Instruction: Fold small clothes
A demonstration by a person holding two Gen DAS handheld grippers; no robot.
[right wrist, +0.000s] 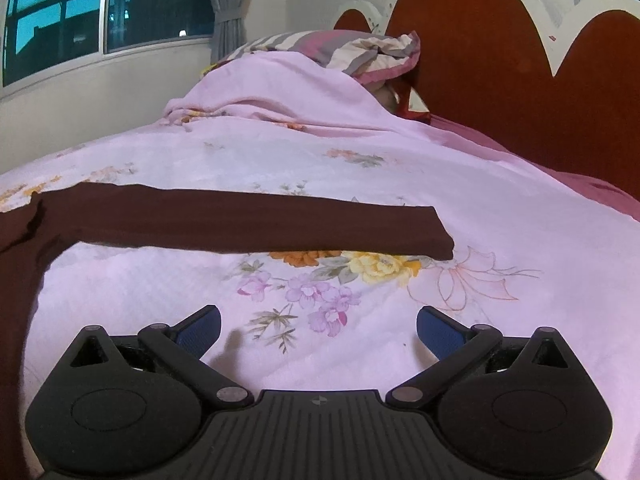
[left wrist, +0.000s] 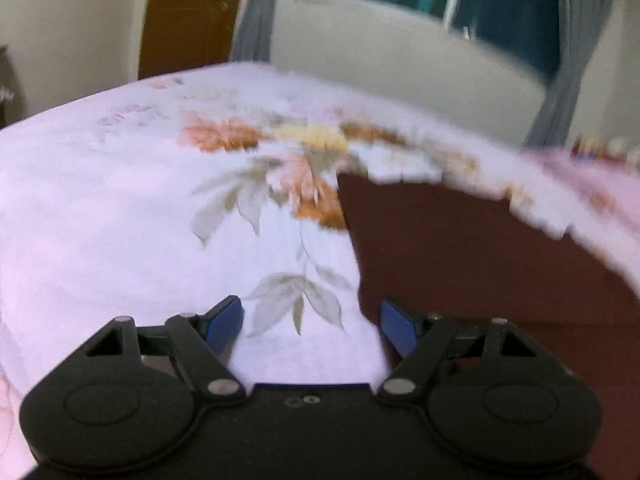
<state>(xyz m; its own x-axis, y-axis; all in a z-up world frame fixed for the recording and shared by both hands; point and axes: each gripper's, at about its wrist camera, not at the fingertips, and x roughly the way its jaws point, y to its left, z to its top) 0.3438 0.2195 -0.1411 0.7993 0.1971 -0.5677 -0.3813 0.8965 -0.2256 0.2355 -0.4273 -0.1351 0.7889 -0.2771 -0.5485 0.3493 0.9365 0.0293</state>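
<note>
A dark maroon garment (right wrist: 248,224) lies flat on the pink floral bedspread (right wrist: 360,184). One long strip of it stretches to the right across the bed, and its wider part runs down the left edge of the right wrist view. My right gripper (right wrist: 318,326) hovers open just in front of that strip, with only bedspread between its blue pads. The left wrist view is blurred by motion. There the garment (left wrist: 460,260) fills the right side, and my left gripper (left wrist: 312,320) stands open beside the garment's left edge, holding nothing.
A striped pillow (right wrist: 352,50) and a bunched fold of the bedspread lie at the head of the bed, against a red-brown headboard (right wrist: 500,60). A window (right wrist: 120,4) with grey curtains is on the far wall. A wooden door (left wrist: 192,12) stands beyond the bed.
</note>
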